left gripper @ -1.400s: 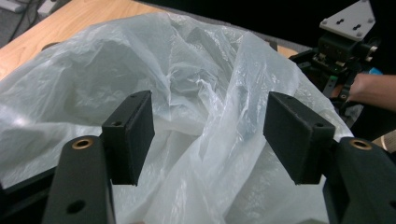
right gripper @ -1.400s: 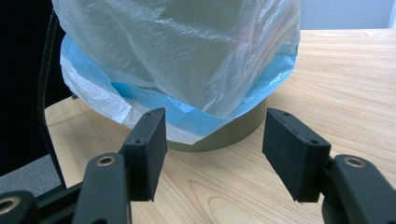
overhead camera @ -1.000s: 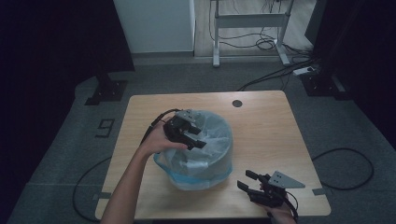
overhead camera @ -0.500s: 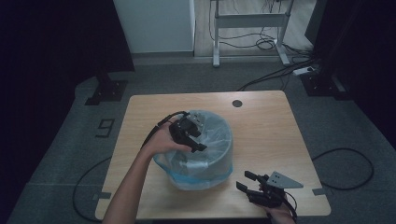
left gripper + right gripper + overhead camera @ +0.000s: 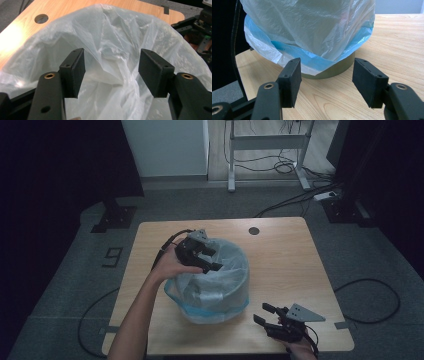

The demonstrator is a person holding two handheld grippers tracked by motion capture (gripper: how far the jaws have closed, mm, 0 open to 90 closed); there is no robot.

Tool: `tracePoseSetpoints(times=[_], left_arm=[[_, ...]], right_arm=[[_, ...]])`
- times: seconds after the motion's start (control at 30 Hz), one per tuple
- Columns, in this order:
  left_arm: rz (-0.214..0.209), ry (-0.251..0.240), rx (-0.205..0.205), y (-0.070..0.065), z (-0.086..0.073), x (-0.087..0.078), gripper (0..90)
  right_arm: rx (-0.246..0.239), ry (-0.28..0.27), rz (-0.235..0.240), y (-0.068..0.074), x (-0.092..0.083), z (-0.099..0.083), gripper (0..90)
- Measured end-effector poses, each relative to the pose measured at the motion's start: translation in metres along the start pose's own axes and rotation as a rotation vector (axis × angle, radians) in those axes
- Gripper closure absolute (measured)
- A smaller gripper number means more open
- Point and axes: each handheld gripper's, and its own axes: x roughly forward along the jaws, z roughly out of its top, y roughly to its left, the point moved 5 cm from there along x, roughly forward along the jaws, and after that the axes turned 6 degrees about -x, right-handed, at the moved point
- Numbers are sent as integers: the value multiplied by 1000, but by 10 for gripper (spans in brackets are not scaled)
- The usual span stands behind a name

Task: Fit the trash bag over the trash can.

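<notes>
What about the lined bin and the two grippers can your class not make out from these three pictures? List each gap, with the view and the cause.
- Inside of the bin: crumpled plastic liner hides its floor in the high view and left gripper view.
- Bin's upper wall: draped liner covers it in the right gripper view.
- Left gripper: the high view leaves liner contact unclear.
- Right gripper: its hand is cut by the high view's bottom edge.

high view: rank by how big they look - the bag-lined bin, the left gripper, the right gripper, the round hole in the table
1. bag-lined bin, clearly the largest.
2. and 3. left gripper and right gripper: these look about alike, and the left one is raised nearer the camera, so no ranking.
4. round hole in the table, smallest.
</notes>
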Motion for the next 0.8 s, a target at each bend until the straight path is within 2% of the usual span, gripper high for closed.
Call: tracePoseSetpoints(times=[0.23, 0.43, 0.8], left_arm=[[4, 15, 5, 1, 9, 13, 386], [2, 75, 25, -3, 9, 26, 406], [33, 175, 61, -6, 8, 49, 410]], right_arm=[[3, -6, -4, -2, -2, 1, 394], [6, -8, -6, -3, -3, 1, 393], [6, -6, -5, -3, -3, 1, 390]])
